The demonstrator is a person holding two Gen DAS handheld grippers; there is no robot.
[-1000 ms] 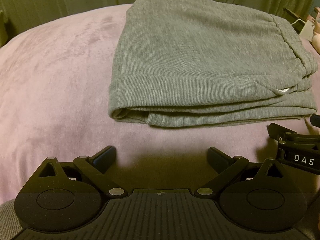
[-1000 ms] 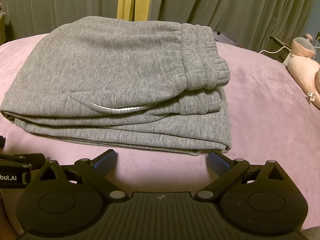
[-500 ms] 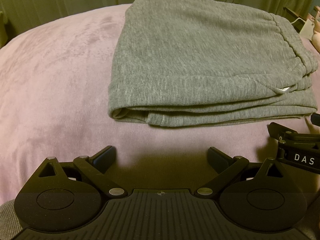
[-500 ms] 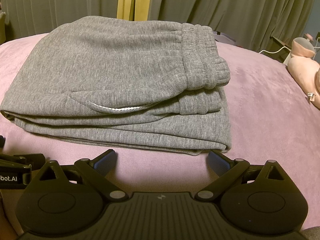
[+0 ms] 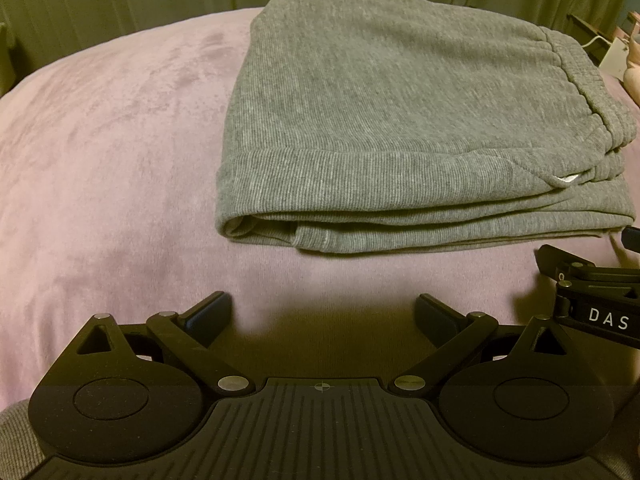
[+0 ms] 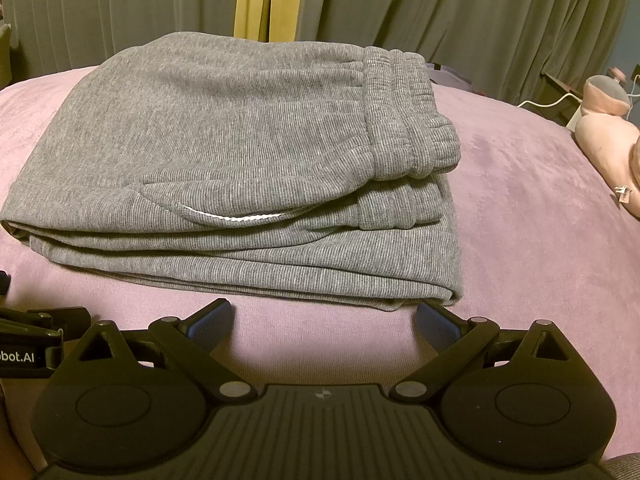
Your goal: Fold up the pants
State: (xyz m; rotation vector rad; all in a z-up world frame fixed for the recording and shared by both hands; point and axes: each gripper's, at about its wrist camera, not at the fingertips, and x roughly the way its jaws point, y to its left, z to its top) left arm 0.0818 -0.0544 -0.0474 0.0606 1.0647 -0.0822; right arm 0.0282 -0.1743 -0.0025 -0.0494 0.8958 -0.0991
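The grey pants (image 5: 400, 120) lie folded in a thick stack on the pink bed cover (image 5: 100, 160), waistband on the right. They also show in the right wrist view (image 6: 224, 152), with a white pocket edge at the front. My left gripper (image 5: 324, 312) is open and empty, just in front of the stack's near edge. My right gripper (image 6: 324, 320) is open and empty, its right fingertip close to the stack's near right corner. The right gripper shows at the right edge of the left wrist view (image 5: 588, 296).
The pink bed cover (image 6: 520, 220) stretches around the pants. A pink plush toy (image 6: 608, 136) lies at the far right with a white cable (image 6: 552, 100) behind it. Grey curtains (image 6: 440, 8) with a yellow gap hang at the back.
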